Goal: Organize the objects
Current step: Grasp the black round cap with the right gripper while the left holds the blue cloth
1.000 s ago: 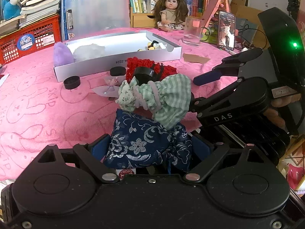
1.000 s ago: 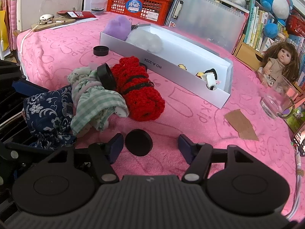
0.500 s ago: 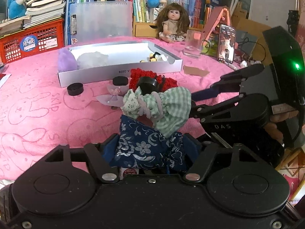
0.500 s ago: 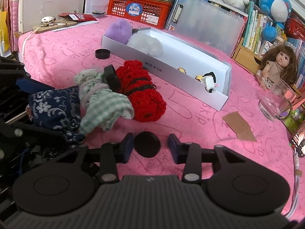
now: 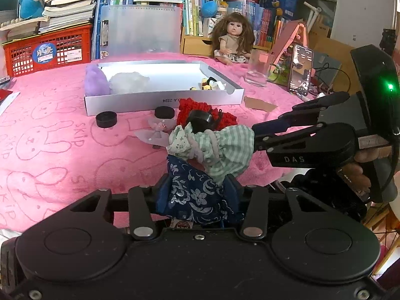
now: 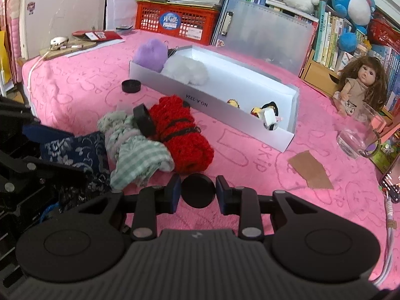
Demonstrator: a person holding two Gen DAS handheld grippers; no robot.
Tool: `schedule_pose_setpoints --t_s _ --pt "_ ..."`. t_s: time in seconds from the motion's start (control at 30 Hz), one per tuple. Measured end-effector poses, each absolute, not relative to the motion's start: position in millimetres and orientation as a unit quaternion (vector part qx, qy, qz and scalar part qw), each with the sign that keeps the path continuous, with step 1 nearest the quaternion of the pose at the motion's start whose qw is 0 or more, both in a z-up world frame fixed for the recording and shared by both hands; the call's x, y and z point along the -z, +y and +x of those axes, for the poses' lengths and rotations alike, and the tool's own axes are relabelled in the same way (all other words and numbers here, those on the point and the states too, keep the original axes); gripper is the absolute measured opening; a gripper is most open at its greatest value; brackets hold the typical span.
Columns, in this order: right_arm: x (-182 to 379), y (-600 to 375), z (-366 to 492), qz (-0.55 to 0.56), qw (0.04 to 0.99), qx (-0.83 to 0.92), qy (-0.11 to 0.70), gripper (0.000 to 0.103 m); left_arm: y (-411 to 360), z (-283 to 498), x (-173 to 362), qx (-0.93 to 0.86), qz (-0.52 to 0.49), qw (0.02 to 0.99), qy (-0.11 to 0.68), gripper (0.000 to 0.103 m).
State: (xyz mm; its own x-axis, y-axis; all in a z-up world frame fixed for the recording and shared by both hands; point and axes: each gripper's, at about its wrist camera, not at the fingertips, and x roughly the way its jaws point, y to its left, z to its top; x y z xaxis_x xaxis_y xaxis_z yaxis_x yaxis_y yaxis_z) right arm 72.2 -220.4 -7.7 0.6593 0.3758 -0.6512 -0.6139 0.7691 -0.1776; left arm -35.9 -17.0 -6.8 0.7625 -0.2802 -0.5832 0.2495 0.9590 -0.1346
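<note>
the black round cap (image 6: 198, 190) lies on the pink towel (image 6: 250, 170) between my right gripper (image 6: 197, 192) jaws as they close on its rim, my left gripper (image 5: 197, 187) is closing on the blue floral pouch (image 5: 195, 187), and a shallow pinch could pop the cap free or drag the green checked cloth (image 5: 225, 147) along.

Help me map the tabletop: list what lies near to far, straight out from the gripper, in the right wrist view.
Black disc between the gripper's closing fingers → red knitted roll → white box → translucent folder.
</note>
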Motion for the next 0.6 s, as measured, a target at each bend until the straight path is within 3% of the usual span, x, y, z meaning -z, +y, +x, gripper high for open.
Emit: schedule_pose_setpoints --t_s 0.53,0.57,0.6 --pt "-1.4 -228.0 85.2 -0.167 0.899 -0.257 0.312 0.034 -2.2 -38.4 -17.9 0.136 -0.060 0.947 0.285 0.043" --pt "-2.4 -228.3 87.8 -0.164 0.901 -0.253 0.313 0.034 -0.6 -36.0 -20.5 0.133 -0.062 0.948 0.282 0.039" --pt "-4.0 -228.8 90.9 -0.158 0.903 -0.249 0.313 0.034 1.7 -32.6 -23.8 0.128 -0.064 0.950 0.279 0.026"
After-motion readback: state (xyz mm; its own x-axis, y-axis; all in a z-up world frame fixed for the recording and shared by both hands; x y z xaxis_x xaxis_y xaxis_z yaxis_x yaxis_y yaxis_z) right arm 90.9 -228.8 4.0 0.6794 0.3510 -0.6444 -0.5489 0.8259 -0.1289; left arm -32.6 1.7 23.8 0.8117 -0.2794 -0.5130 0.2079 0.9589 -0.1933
